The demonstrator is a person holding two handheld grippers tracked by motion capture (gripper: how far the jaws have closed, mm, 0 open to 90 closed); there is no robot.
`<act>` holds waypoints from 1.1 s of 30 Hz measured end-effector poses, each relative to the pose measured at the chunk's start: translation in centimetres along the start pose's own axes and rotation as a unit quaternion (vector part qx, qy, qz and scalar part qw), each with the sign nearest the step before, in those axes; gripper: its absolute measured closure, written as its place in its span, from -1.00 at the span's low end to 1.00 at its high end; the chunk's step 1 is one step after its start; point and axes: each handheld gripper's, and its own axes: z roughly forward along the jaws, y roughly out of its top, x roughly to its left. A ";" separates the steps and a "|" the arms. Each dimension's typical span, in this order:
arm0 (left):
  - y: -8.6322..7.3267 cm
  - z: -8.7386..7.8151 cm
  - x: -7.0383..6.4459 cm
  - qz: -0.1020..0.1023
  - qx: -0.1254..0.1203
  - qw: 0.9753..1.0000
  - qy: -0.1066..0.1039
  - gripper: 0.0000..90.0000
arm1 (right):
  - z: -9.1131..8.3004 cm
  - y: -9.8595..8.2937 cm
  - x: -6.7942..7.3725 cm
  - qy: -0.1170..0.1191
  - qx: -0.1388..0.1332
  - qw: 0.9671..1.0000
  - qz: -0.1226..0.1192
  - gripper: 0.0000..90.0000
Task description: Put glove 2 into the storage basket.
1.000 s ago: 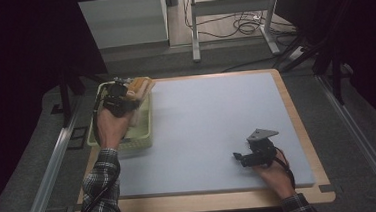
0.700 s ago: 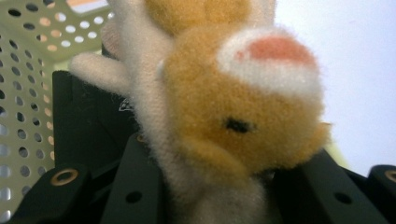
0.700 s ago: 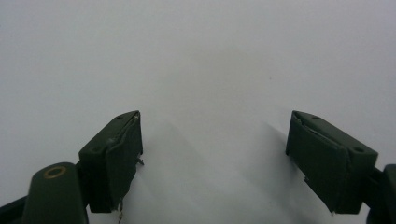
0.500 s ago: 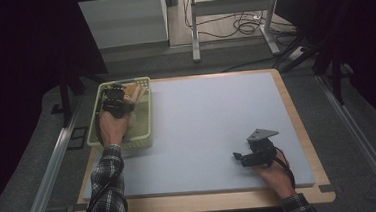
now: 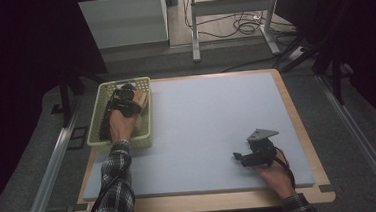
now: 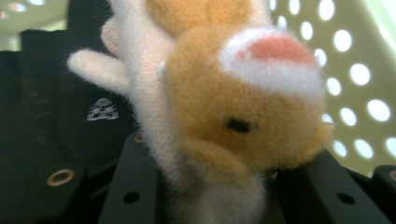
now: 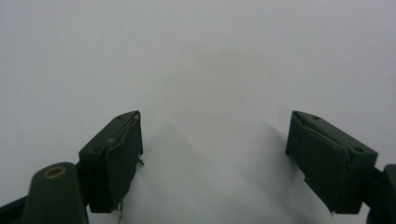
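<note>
The wooden-edged counter carries a pale grey-blue mat that covers nearly its whole top. At the mat's far left corner stands 1 pale green perforated plastic basket, a long rectangular container with rows of round holes in its walls; in the left gripper view those holes glow with light behind the toy.

Inside the basket, towards its far end, the person's left hand reaches in with the left gripper. Its 2 fingers are narrowed onto 1 fluffy orange-and-white plush toy animal and grip it by its white lower part; the toy has a small black eye and a pink patch on a white muzzle. In the high view the toy sits against the basket's right wall, just beside the gripper. Whether it touches the basket floor cannot be told, and the gripper and hand hide the rest of the basket's inside.

Well apart, near the mat's near right corner, the right hand holds the right gripper low over the bare mat. Its 2 fingers stand wide with nothing between them.
</note>
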 end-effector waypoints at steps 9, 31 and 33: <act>0.0 1.6 0.1 -0.021 0.028 0.999 -0.005 -0.27 | 0.0 0.0 0.0 0.000 0.000 1.000 -0.001 -0.60; -1.0 -0.7 1.8 -0.041 0.014 0.995 -0.087 0.36 | 0.0 0.0 0.0 -0.001 0.000 1.000 -0.001 -0.60; -0.9 -0.7 1.8 -0.038 0.015 0.996 -0.081 0.31 | 0.0 0.0 0.0 -0.001 0.000 1.000 -0.001 -0.60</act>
